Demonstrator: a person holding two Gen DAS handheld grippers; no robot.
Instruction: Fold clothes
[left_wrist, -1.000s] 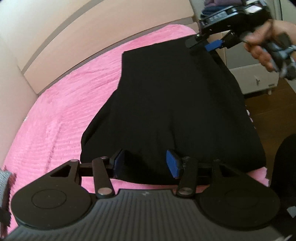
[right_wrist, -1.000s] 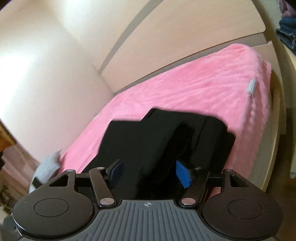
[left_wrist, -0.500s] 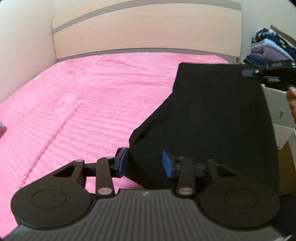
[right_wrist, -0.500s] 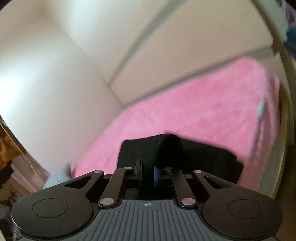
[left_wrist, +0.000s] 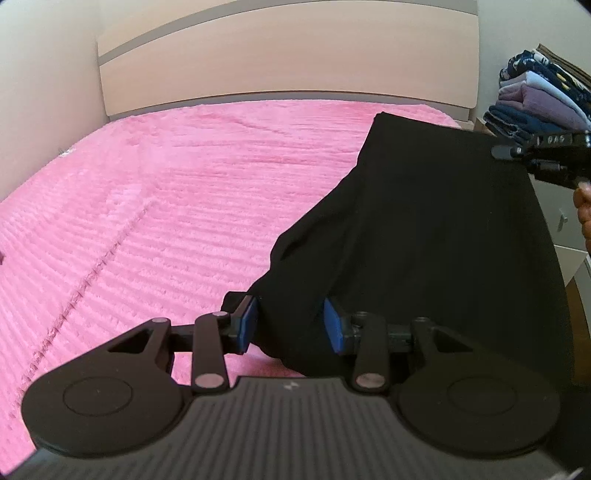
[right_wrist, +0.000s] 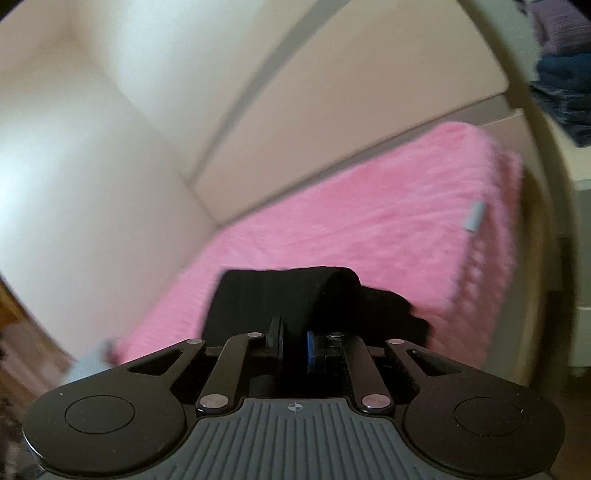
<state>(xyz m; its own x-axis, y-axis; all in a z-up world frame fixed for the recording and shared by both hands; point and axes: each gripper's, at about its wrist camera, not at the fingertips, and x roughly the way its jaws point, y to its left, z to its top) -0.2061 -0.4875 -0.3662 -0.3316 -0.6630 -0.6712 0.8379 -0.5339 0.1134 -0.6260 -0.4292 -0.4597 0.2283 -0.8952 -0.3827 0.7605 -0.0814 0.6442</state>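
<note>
One black garment (left_wrist: 436, 236) lies along the right edge of the pink bedspread (left_wrist: 177, 206), with two grippers on it: the left gripper (left_wrist: 290, 325) has its fingers clamped on a bunched near corner, and the right gripper (right_wrist: 293, 345) has its fingers nearly closed on a fold of the far end. The risk, as I judge it, is that the thin cloth slips from either pinch when lifted, or slides off the bed's edge. One stack of folded clothes (left_wrist: 543, 99) sits beyond.

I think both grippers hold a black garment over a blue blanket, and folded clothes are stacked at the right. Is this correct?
Not quite: the blanket is pink, not blue, as the left wrist view shows. The rest holds: the left gripper and right gripper both hold the black garment, and folded clothes are stacked at the right.
</note>
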